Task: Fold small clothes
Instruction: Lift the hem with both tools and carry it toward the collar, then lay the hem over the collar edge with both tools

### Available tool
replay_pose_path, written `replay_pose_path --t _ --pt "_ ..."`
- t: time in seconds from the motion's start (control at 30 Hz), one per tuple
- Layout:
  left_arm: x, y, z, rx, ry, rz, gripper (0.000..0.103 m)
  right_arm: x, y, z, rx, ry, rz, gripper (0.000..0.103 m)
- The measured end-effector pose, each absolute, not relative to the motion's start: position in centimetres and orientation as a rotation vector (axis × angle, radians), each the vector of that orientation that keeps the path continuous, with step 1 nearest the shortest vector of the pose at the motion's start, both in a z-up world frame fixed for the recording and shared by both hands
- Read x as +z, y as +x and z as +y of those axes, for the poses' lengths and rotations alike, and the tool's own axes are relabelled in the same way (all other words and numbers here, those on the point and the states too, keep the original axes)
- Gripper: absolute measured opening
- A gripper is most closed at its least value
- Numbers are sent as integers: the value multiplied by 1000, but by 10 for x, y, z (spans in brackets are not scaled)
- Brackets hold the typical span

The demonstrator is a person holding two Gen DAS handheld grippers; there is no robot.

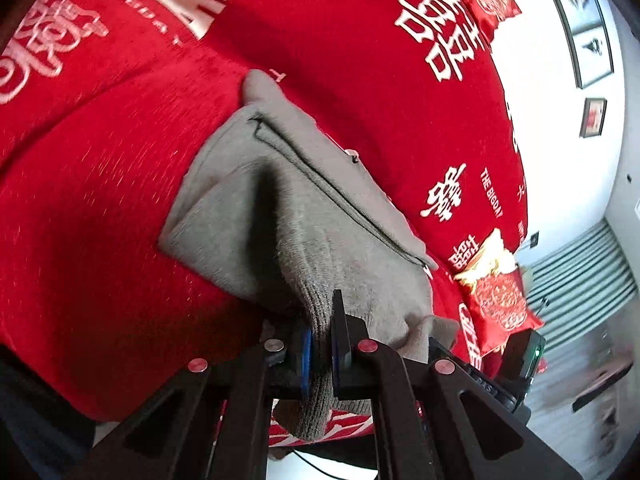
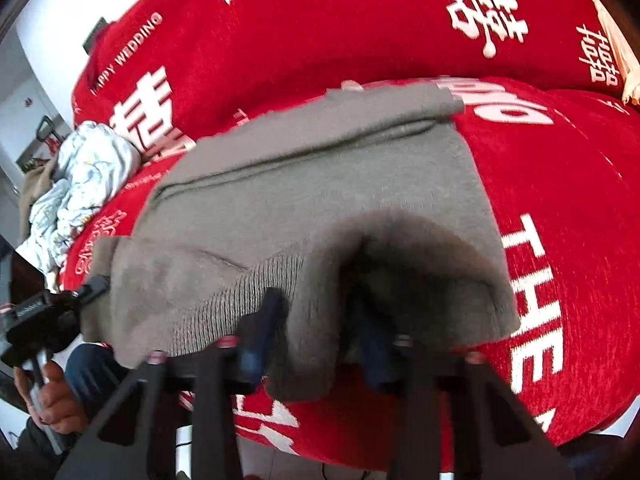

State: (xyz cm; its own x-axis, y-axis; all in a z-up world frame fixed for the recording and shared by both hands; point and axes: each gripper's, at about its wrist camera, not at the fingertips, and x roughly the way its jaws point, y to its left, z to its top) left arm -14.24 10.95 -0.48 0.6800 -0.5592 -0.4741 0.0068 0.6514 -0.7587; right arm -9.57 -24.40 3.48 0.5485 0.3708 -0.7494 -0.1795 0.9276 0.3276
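Observation:
A grey knit garment (image 1: 288, 208) lies partly folded on a red bedspread (image 1: 100, 200) with white lettering. My left gripper (image 1: 322, 340) is shut on its ribbed hem, which hangs down between the blue pads. In the right wrist view the same garment (image 2: 320, 184) spreads ahead, its near edge raised and a dark hollow beneath it. My right gripper (image 2: 316, 340) holds a bunch of that hem between its fingers; cloth drapes over the right finger. The left gripper (image 2: 40, 312) and a hand (image 2: 52, 396) show at the lower left there.
A heap of light patterned clothes (image 2: 84, 176) lies on the bed to the left. A red and gold cushion (image 1: 500, 300) sits at the bed's right end, near a radiator (image 1: 580, 272). Framed pictures (image 1: 580, 20) hang on the white wall. The bed edge runs just below both grippers.

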Motion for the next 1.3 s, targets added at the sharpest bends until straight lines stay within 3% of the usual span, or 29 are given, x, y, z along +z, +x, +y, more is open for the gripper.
replay_pose_path --t 0.13,0.2,0.67,1.3 --pt "17 -144 109 -357 -759 729 8 42 -98 -259 352 313 941 15" --pt "26 -143 108 -335 -702 726 8 48 -100 -266 367 339 930 14" --pt "73 -121 111 -302 -641 678 8 119 -91 -273 415 388 750 12" --pt "123 -61 116 -253 -631 633 8 152 -28 -281 359 463 697 12"
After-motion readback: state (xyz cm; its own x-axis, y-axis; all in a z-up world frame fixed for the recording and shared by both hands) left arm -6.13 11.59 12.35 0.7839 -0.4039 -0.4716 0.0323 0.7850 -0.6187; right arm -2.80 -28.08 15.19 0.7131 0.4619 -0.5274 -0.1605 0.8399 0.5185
